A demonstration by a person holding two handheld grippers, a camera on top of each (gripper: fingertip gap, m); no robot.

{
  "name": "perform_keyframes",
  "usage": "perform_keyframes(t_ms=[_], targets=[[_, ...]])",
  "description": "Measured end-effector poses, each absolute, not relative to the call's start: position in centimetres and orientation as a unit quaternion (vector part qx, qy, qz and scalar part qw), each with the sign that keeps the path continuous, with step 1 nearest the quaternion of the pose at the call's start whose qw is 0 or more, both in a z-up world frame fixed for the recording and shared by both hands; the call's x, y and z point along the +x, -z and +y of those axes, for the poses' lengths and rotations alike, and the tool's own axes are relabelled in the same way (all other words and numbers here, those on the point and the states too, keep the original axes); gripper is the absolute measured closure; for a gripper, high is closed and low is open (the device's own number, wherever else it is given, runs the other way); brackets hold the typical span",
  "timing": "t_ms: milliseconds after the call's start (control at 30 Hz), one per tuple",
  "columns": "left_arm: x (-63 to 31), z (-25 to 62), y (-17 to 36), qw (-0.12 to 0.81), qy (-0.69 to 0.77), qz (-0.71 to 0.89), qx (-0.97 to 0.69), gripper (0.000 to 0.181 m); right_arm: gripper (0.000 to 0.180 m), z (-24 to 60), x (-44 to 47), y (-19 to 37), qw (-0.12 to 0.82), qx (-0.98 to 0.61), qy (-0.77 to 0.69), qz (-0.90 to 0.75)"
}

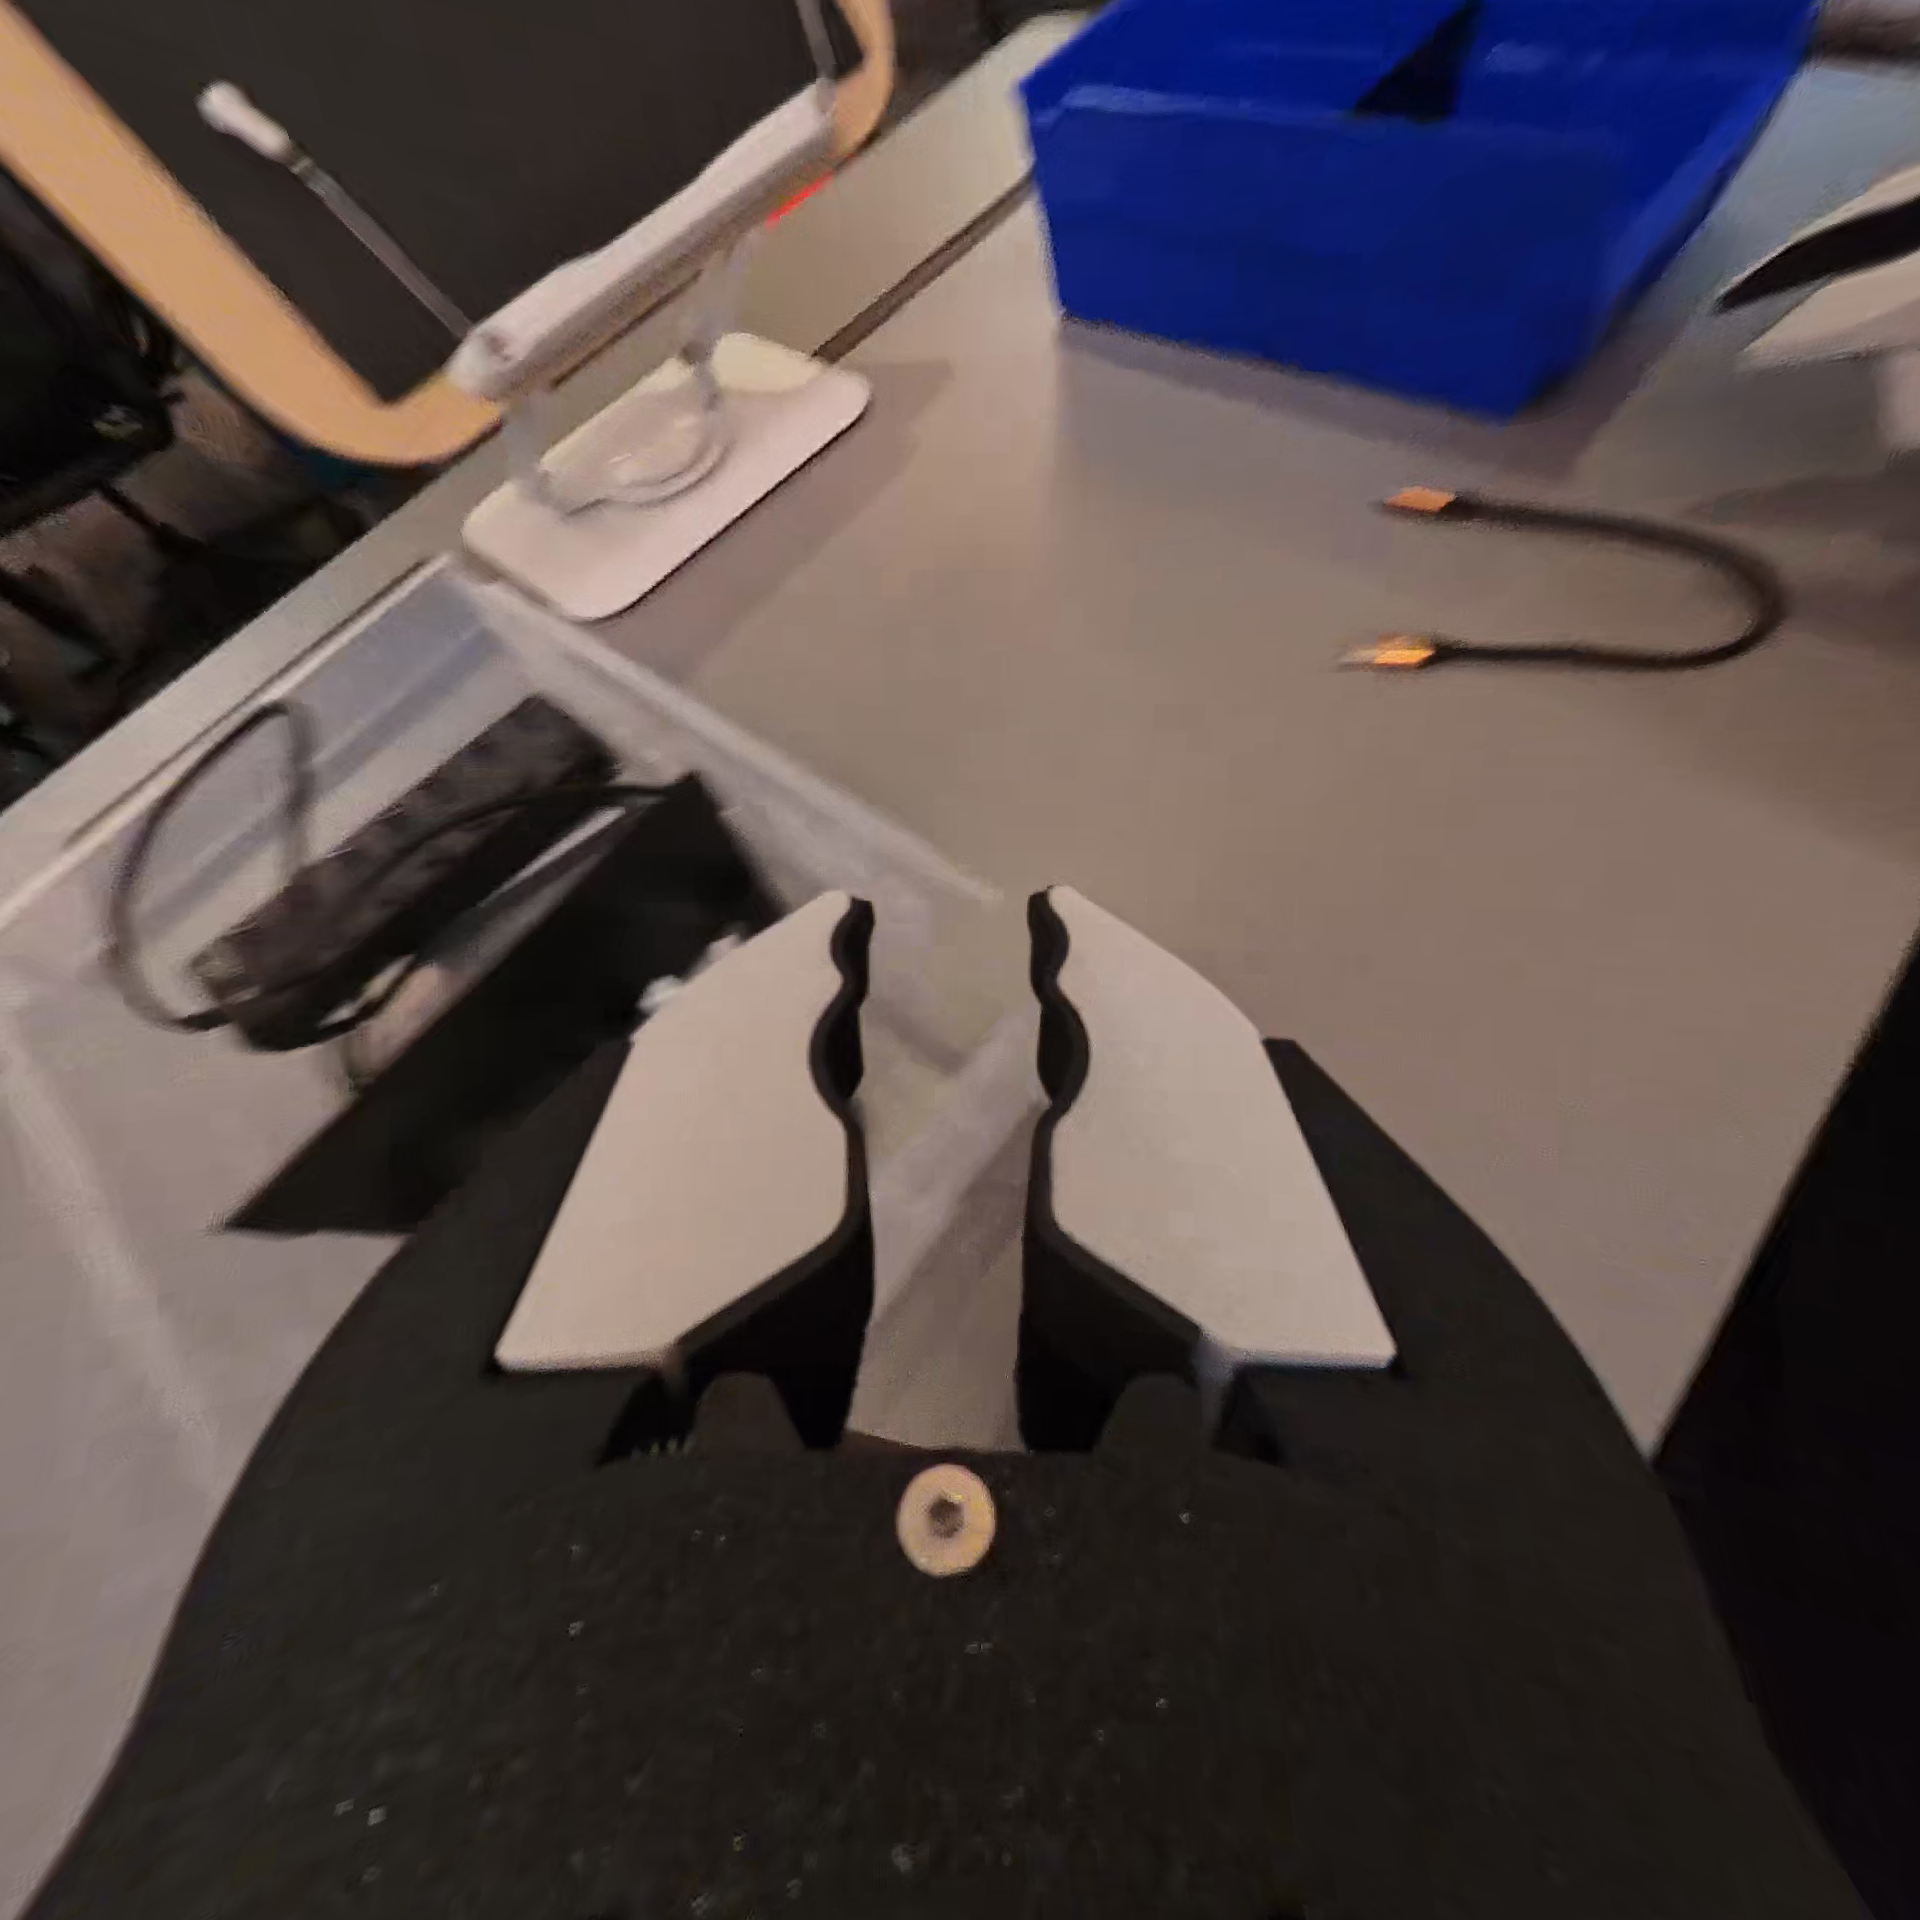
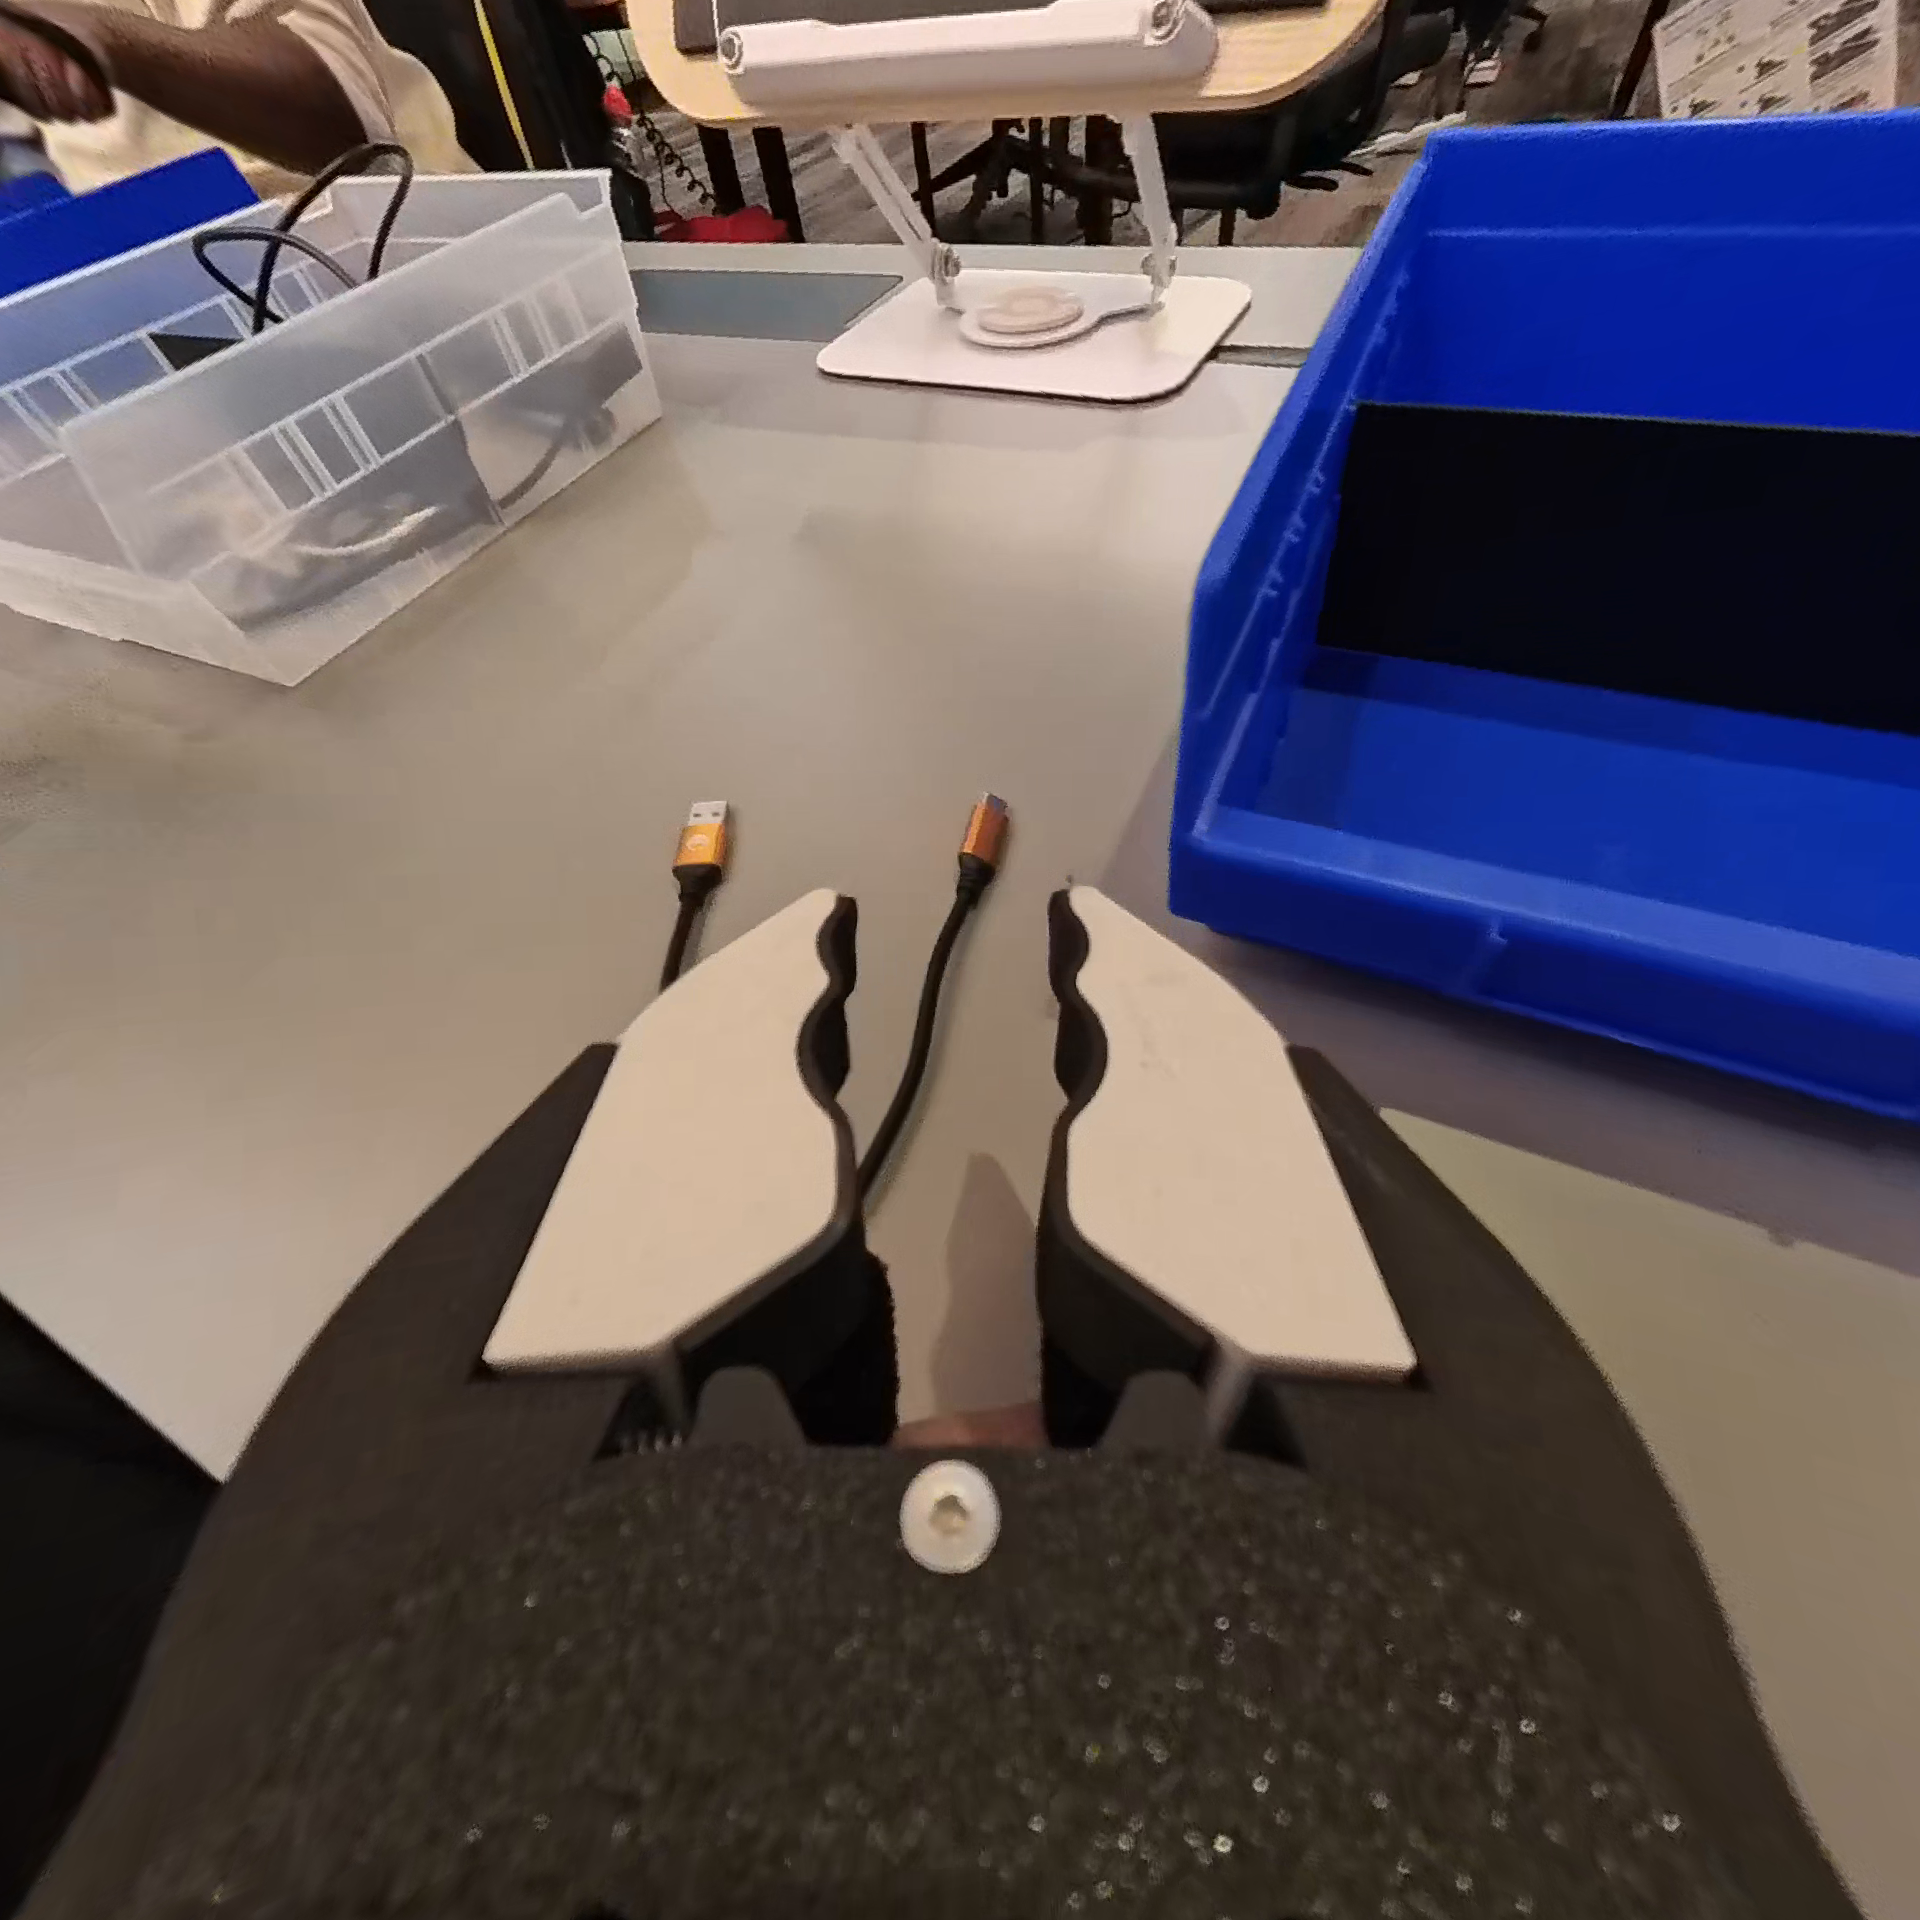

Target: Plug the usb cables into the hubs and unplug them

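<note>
USB cable (image 2: 914,1039) lies on the grey worktop (image 2: 416,935) right in front of you, black cord with two orange-sleeved plugs: the wider USB-A plug (image 2: 702,847) sits off to the left, the slimmer plug (image 2: 985,828) points ahead. Your right tool (image 2: 953,904) hovers over the cord with its fingers spread, and the cord runs between them; whether it touches either finger I cannot tell. Nothing is pinched. A blue bin (image 2: 1351,883) stands just to the right.

Your left tool (image 1: 949,909) is also spread and holds nothing, poised over the rim of the clear plastic bin (image 1: 623,675). Inside that bin lies a black hub (image 1: 416,862) tangled with its dark lead, blurred. From here the cable (image 1: 1621,613) curls on the worktop well to the right.
</note>
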State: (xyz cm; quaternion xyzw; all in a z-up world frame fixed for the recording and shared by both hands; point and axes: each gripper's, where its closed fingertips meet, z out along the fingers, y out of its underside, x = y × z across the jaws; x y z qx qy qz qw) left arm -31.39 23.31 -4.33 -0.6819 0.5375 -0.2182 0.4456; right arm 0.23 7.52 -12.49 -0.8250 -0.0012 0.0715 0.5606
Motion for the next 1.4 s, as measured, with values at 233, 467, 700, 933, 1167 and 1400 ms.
perform_keyframes(t_ms=[233,467,700,933,1167,1400], targets=[[-37.6,41.8,5.3,0.305,-0.021,0.625,-0.719,0.131,0.144,8.3,-0.3,12.6,0.556,-0.828,-0.076,-0.004],[-38.0,50.3,10.3,0.135,-0.13,0.725,-0.663,0.139,0.144,8.1,0.3,12.9,0.552,-0.832,-0.063,-0.01],[-34.8,51.2,13.4,0.138,-0.126,0.768,-0.612,0.123,0.144,7.7,0.9,13.3,0.545,-0.833,-0.089,0.005],[-33.9,51.1,15.4,0.166,-0.126,0.774,-0.598,0.122,0.144,7.6,0.7,13.5,0.539,-0.834,-0.114,0.011],[-33.0,52.2,16.0,0.228,-0.201,0.781,-0.545,0.13,0.144,7.8,-0.2,14.1,0.528,-0.842,-0.109,-0.008],[-33.1,52.7,13.2,0.3,-0.298,0.767,-0.483,0.13,0.144,7.8,0.0,14.0,0.529,-0.843,-0.101,-0.006]])
